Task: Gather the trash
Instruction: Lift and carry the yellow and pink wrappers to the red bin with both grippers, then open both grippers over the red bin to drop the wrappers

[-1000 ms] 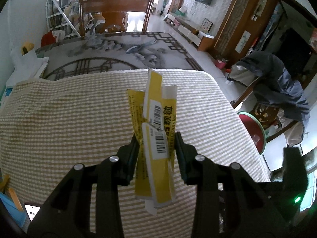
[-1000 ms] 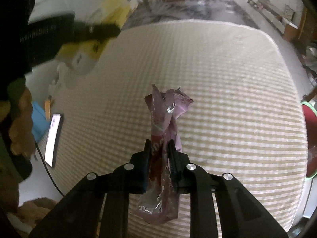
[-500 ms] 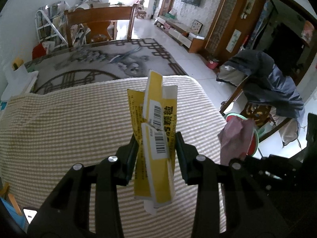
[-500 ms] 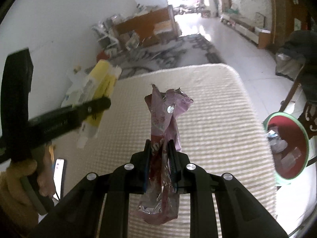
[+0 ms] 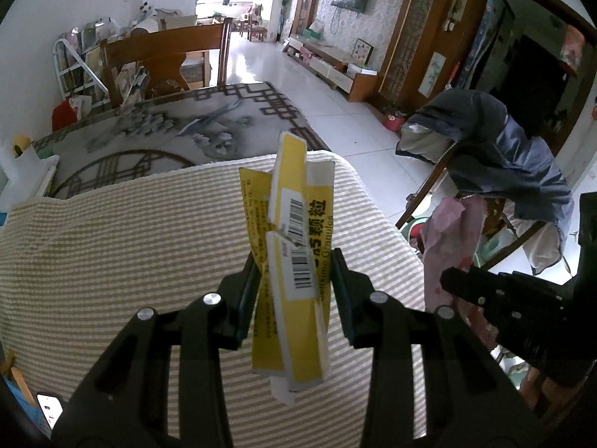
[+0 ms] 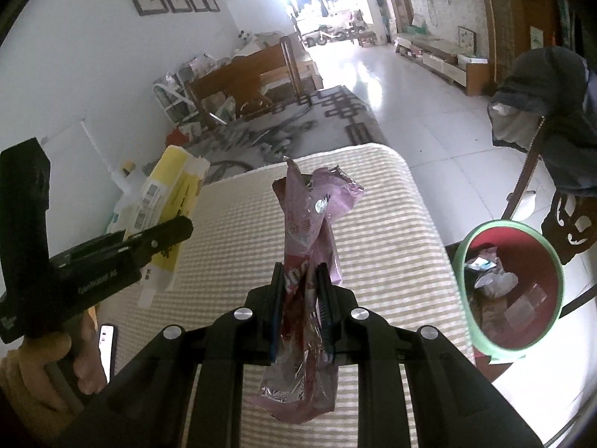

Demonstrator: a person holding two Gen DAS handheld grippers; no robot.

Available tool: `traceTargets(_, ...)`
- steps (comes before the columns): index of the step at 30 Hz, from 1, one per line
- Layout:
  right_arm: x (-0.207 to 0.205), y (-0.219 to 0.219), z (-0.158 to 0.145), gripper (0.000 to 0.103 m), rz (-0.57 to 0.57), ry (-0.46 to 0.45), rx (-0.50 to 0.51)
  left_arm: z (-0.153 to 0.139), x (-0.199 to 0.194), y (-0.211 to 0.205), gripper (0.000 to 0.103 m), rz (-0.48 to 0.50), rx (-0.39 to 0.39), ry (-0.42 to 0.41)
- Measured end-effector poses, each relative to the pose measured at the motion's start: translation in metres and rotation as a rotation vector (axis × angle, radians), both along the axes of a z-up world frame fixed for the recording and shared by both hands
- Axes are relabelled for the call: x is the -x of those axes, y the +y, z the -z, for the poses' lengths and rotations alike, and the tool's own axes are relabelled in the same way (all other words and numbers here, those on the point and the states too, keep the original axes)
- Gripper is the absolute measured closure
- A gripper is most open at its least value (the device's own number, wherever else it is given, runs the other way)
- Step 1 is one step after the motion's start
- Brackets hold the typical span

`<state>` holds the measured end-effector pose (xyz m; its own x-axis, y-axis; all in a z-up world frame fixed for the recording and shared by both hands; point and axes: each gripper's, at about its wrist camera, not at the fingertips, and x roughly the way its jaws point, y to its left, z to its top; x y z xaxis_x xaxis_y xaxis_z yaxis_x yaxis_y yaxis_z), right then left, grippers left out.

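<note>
My left gripper [image 5: 294, 280] is shut on a flattened yellow carton [image 5: 294, 246] with barcodes, held upright above the striped cloth. A crumpled pink foil wrapper [image 6: 313, 231] stands between the pads of my right gripper [image 6: 300, 291], which is shut on it. In the right wrist view the left gripper [image 6: 164, 231] with its yellow carton [image 6: 168, 194] hangs at the left, gripped by a person's hand [image 6: 78, 358]. The left wrist view catches the right gripper [image 5: 459, 280] and the pink wrapper [image 5: 447, 246] at the right. A red bin with a green rim [image 6: 559, 272] holds trash on the floor, right of the table.
The table wears a beige striped cloth [image 5: 130, 246] with a rounded far corner. A phone [image 6: 106, 347] lies near its left edge. A chair draped with a dark jacket [image 5: 496, 149] stands beside the bin. A wooden bench [image 5: 164, 59] and a patterned rug [image 5: 179, 130] lie beyond.
Both grippers have moved right toward the table's edge and risen, each keeping its hold. The red bin has come into the right wrist view, and the right gripper now shows in the left wrist view.
</note>
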<state>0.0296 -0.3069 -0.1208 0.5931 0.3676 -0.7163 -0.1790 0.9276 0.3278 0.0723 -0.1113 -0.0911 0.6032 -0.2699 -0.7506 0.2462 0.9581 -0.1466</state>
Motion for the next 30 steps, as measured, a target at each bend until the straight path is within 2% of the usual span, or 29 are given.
traceTargets(7,-0.009,-0.038,0.002,0.086,0.022,-0.001,-0.007,0.0,-0.008,-0.031,0.067,0.003,-0.003,0.004)
traceTargets(14,-0.013,-0.096,0.005,0.086,0.092,0.0,-0.01,0.002,-0.019,-0.085,0.067,0.049,0.004,0.01)
traceTargets(25,-0.015,-0.196,0.019,0.085,0.235,0.014,-0.016,0.018,-0.029,-0.195,0.066,0.214,0.01,0.053)
traceTargets(27,-0.019,-0.211,0.026,0.083,0.26,0.026,-0.005,0.023,-0.033,-0.217,0.061,0.257,0.008,0.063)
traceTargets(28,-0.02,-0.218,0.029,0.083,0.273,0.031,-0.003,0.025,-0.034,-0.225,0.054,0.27,0.008,0.068)
traceTargets(29,-0.021,-0.224,0.032,0.074,0.291,0.033,0.001,0.026,-0.035,-0.233,0.043,0.279,0.014,0.068)
traceTargets(30,-0.021,-0.231,0.034,0.058,0.309,0.029,0.003,0.025,-0.035,-0.237,0.036,0.278,0.022,0.059)
